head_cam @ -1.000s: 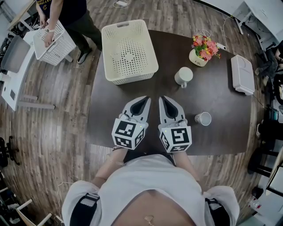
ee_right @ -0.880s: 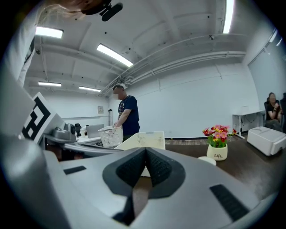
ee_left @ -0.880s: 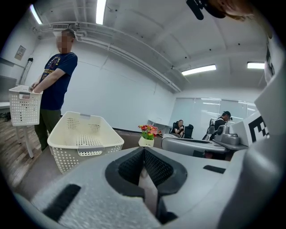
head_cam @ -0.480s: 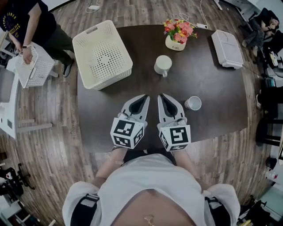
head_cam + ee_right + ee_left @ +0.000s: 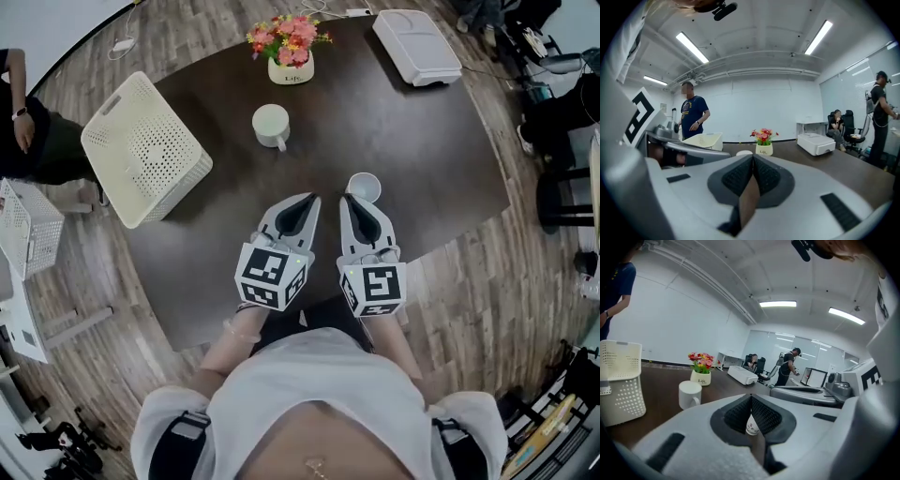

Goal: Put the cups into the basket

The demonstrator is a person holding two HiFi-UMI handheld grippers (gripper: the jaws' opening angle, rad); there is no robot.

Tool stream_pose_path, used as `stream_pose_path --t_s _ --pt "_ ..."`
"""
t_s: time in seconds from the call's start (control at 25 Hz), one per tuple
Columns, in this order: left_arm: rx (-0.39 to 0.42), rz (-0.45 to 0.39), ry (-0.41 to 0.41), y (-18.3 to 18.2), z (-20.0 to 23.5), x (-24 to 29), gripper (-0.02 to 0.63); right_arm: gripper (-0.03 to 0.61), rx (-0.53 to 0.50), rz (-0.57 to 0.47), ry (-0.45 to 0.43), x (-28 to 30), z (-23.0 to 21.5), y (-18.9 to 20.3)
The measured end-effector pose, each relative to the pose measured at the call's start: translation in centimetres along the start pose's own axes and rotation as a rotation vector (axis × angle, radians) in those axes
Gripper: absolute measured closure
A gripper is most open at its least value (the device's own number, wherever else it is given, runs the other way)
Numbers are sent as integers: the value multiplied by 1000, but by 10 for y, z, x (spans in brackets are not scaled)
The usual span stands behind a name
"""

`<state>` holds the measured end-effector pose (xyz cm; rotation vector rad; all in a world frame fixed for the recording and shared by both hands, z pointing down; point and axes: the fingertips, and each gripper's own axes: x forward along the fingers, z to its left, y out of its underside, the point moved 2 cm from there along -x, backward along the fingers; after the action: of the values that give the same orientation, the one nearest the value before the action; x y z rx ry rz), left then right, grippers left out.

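**Gripper status.** Left gripper (image 5: 306, 204) and right gripper (image 5: 354, 204) were held side by side over the near edge of the table (image 5: 403, 141), both pointing toward the far edge. Left fingers were pressed together at the tips w/ nothing btwn them. Right fingers were pressed together too, also empty.

**Task items.**
- The paper cup (image 5: 364, 186) stood upright just ahead of the right fingertips, not touching, near the near edge.
- The white mug (image 5: 271, 124) stood upright approx. mid-table, handle toward the near edge.
- The basket (image 5: 112, 104) sat at the table's left edge, empty, well apart from both cups.

**Other items.** A flower pot (image 5: 289, 56) stood near the far edge. A white box (image 5: 417, 45) lay at the far right corner.
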<state>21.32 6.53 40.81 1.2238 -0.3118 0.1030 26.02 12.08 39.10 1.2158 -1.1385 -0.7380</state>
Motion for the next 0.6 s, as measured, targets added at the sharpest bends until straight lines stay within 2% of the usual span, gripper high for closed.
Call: stream_pose_path --t_s 0.08,0.2,0.44,0.6 --pt "10 15 36 3 -15 10 603 565 5 8 41 -11 -15 3" --pt "17 26 64 6 -33 20 603 565 7 30 53 -22 -30 9" --pt "15 50 50 10 -36 30 603 548 14 47 47 -20 -45 14" --pt "5 61 17 13 -25 34 603 320 32 99 -27 -5 -43 24"
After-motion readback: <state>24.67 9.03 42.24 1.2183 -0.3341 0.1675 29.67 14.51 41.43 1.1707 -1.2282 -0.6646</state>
